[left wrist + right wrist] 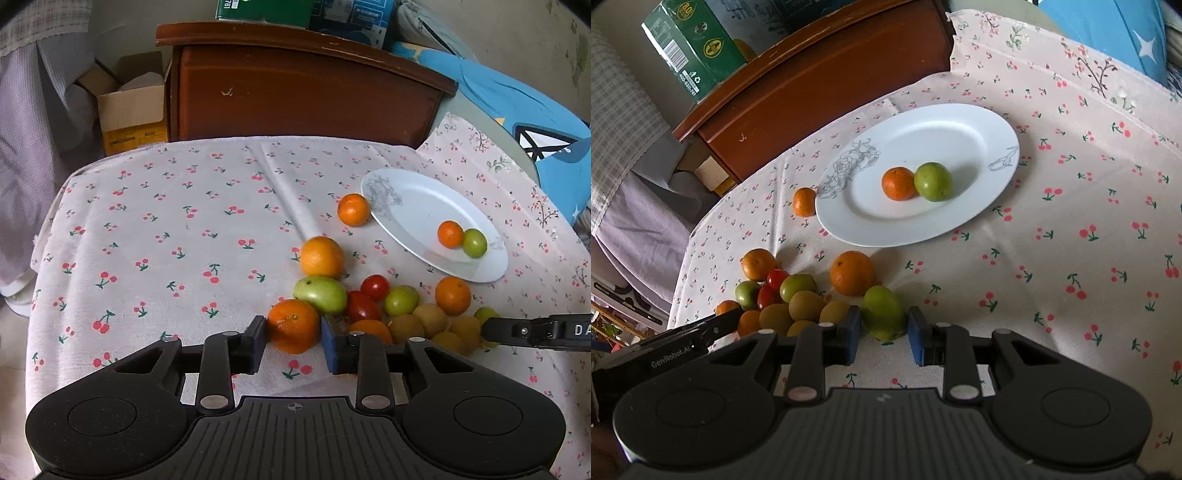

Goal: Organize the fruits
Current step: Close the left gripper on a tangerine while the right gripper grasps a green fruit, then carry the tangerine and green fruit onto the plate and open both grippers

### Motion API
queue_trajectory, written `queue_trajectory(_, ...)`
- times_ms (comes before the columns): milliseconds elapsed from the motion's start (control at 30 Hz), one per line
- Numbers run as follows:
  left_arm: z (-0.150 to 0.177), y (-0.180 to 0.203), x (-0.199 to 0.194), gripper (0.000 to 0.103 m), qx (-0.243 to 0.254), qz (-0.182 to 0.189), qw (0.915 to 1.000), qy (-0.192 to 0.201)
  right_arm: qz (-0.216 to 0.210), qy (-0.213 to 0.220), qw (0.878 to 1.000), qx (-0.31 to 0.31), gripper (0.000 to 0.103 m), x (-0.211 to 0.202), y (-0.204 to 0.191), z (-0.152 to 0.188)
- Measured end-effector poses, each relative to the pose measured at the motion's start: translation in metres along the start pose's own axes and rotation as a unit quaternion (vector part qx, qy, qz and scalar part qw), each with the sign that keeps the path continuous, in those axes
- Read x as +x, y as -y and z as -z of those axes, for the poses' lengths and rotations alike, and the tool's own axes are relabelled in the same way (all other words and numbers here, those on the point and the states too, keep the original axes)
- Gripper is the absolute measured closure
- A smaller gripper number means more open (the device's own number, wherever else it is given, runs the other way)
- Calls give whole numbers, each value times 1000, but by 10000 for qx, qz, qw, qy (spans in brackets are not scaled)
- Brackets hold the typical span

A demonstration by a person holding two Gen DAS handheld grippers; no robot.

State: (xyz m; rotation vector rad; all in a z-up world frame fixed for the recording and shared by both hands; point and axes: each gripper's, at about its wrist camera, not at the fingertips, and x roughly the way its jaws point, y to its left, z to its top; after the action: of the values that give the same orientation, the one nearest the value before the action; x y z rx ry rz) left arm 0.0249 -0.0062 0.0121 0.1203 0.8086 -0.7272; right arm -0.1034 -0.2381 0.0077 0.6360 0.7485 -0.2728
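Fruits lie heaped on the cherry-print surface (166,229) beside a white plate (960,122) holding two. The left gripper (293,341) brackets an orange (293,325), pads touching; the right gripper (884,334) brackets a green fruit (882,312).

The surface (166,229) is draped in a pale cloth printed with small red cherries. Beyond its far edge stands a dark reddish-brown wooden cabinet (295,92), with a green carton (698,48) on top. To the far left an open cardboard box (129,107) sits low beside the cabinet. A blue cushion (517,107) lies at the far right. Soft daylight falls evenly.
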Motion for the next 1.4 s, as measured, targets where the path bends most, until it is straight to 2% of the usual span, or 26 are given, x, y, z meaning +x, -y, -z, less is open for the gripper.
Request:
queue_trajectory(233,-6,7,-16,74,-5,-109,9998,185,-29,99,9999,-37,76,-5,-3,-1)
queue_trajectory(433,-10,16,-27,74,71,-6,9993,366,-157,192,9997,-57,76,-10,-6,-2)
queue_trajectory(967,-26,43,-31,74,-1,388,9978,534,-254,434,9976,-486,76,-20,-22,-3)
queue_trajectory(1400,-60,65,-21,74,-9,697,9952,685,-407,799,9952,-391,76,-36,-19,-51)
